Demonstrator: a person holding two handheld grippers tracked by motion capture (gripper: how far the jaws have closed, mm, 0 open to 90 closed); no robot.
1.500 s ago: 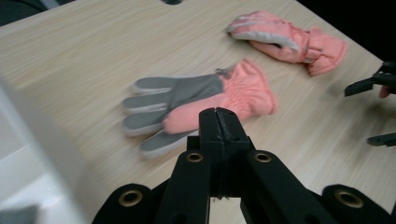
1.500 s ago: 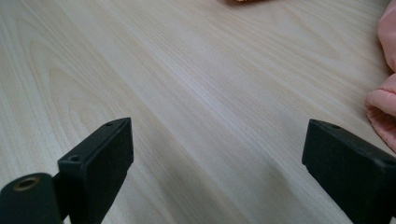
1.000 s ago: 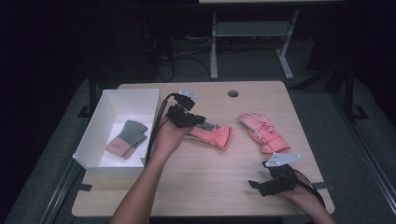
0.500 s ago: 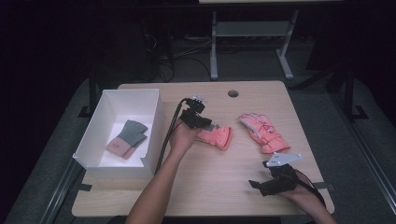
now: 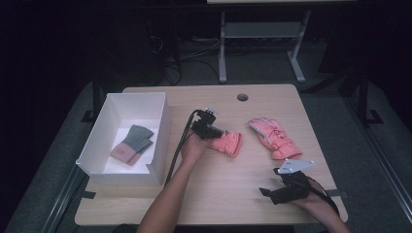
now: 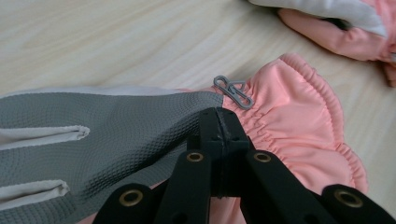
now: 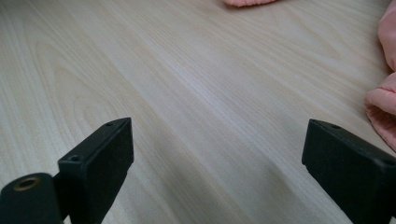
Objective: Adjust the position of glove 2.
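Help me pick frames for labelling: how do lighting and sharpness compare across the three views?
High view: dim, the room black around the lit table, detail soft. Left gripper view: bright and even, the glove weave and its metal clip crisp, the near jaws slightly soft. Right gripper view: bright, wood grain clear, the jaws blurred at the bottom edge.

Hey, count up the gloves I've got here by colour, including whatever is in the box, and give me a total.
Pink gloves: 2, one pinched in the shut left gripper, one lying loose on the table.
Grey gloves with a pink cuff: 1, inside the white box; it may be a stacked pair, I cannot tell.
Total: 3 gloves.
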